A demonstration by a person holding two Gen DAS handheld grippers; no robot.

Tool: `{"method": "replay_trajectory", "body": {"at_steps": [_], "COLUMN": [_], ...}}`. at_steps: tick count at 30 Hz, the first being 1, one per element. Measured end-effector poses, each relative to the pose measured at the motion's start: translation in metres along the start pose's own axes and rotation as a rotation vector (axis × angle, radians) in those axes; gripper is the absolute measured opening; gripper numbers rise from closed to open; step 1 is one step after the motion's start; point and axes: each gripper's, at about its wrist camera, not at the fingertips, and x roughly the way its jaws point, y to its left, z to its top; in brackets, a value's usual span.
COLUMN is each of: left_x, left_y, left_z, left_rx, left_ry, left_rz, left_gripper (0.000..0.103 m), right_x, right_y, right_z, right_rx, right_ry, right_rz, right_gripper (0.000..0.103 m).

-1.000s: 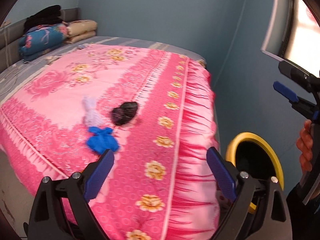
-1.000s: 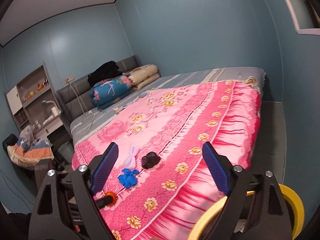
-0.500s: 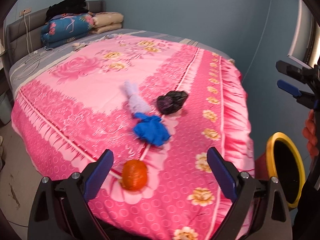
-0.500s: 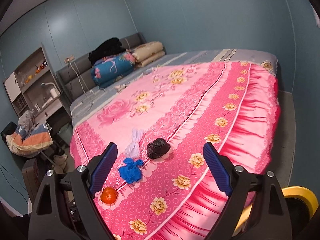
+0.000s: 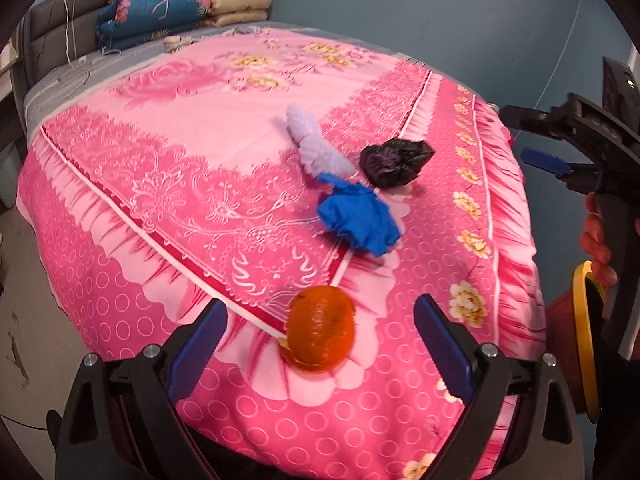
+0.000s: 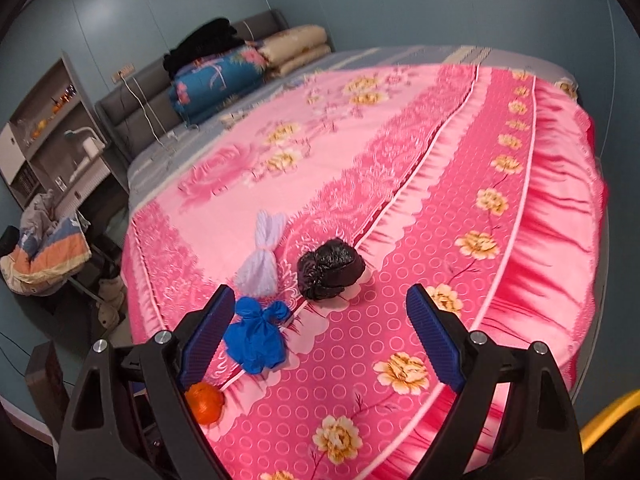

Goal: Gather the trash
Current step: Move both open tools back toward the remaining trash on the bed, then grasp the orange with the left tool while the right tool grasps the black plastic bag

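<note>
Four trash items are seen on the pink floral bedspread (image 5: pixel 168 184), clustered at centre frame in the left wrist view.

- Orange peel (image 5: pixel 321 334): lower centre, lying on the bedspread between the blue pads of the left tongs (image 5: pixel 320 348), not touched by either pad. In the right wrist view it is seen at lower left (image 6: pixel 205 402), partly hidden behind the left finger of the right tongs.
- Crumpled blue glove (image 5: pixel 358 219): just above the peel, well apart from it. In the right wrist view (image 6: pixel 256 338) it is just beside the left pad.
- Pale lilac yarn bundle (image 5: pixel 316 146): above-left of the glove, its lower end touching or overlapping the glove; which one cannot be told.
- Black crumpled plastic bag (image 5: pixel 394 161): right of the yarn, near the glove. In the right wrist view (image 6: pixel 330 269) it is framed between the pads but further up, beyond their tips.

Left tongs: pads wide apart, nothing clamped.
Right tongs (image 6: pixel 318 330): pads wide apart, nothing clamped; also seen at the right edge of the left wrist view (image 5: pixel 560 148), held by a hand (image 5: pixel 598 240).

Yellow-rimmed bin (image 5: pixel 586 340) is seen at right edge, beside the bed. Folded quilts (image 5: pixel 180 10) are stacked at the upper left by the headboard.
</note>
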Motion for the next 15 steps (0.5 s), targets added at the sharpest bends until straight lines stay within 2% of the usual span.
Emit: {"method": "replay_trajectory", "body": {"at_steps": [9, 15], "left_x": [0.029, 0.04], "left_y": [0.004, 0.005], "left_z": [0.001, -0.002], "left_rx": [0.029, 0.028], "left_ry": [0.062, 0.083], "left_rz": [-0.02, -0.044], "left_gripper": [0.09, 0.075], "right_x": [0.071, 0.114], "right_y": [-0.01, -0.009], "right_z": [0.014, 0.02], "right_rx": [0.085, 0.096], "right_ry": [0.095, 0.152], "right_rz": [-0.014, -0.035], "right_gripper": [0.083, 0.077]}}
